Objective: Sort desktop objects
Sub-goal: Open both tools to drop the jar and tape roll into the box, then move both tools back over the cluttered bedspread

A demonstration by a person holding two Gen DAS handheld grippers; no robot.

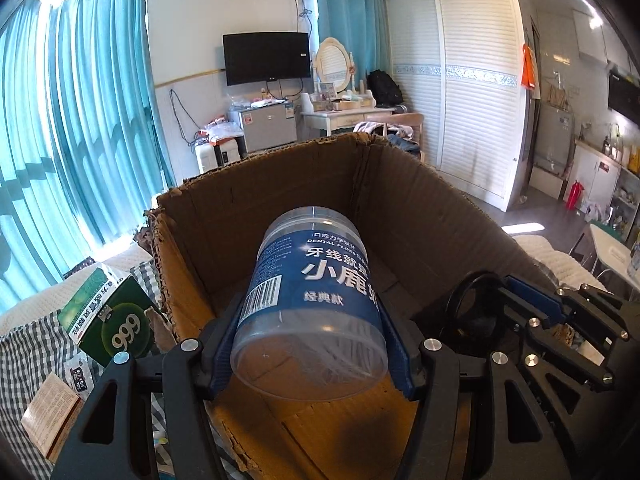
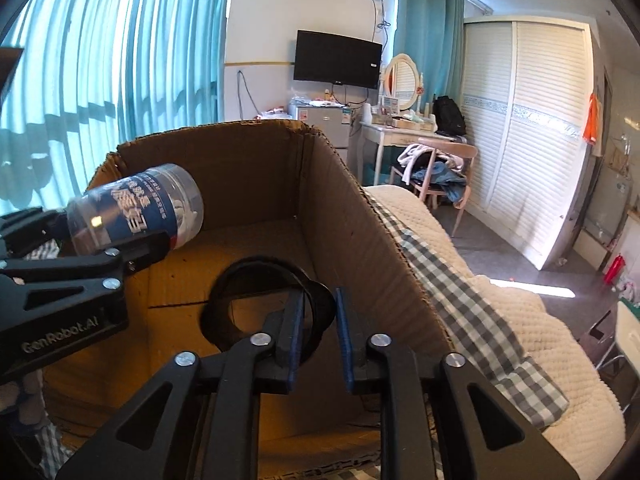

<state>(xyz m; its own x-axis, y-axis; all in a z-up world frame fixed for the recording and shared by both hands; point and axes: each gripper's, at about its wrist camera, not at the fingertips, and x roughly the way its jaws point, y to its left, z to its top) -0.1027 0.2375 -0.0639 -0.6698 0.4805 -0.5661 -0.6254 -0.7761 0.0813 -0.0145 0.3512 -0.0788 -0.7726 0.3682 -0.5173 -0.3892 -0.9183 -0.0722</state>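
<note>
Closest to my left lens is the dental floss jar (image 1: 310, 308), a clear plastic tub with a blue label, lying on its side between the blue-padded fingers of my left gripper (image 1: 310, 354). Both pads press on the jar's sides, so I have it clamped, and it hangs over the open cardboard box (image 1: 424, 208) with its far end pointing into the box. From my right wrist view I see the same jar (image 2: 136, 210) tilted upward in the left gripper (image 2: 120, 240), above the left part of the box (image 2: 360, 240) and clear of its floor.

My right gripper (image 2: 318, 336) sits low inside the box. Its fingers stand slightly apart, and the rim of a black ring-shaped object (image 2: 256, 304) passes across the left pad; I cannot tell whether the fingers actually pinch it or merely sit against it. In the left view the same ring (image 1: 476, 304) shows beside the right gripper (image 1: 560, 312), near the right wall of the box.

Outside the box, on my left, a green 999 medicine box (image 1: 110, 316) and a tan packet (image 1: 50, 416) lie on a checkered cloth (image 1: 24, 356). On the right the cloth (image 2: 460, 288) runs along the box wall over a white quilted cover (image 2: 520, 320).
</note>
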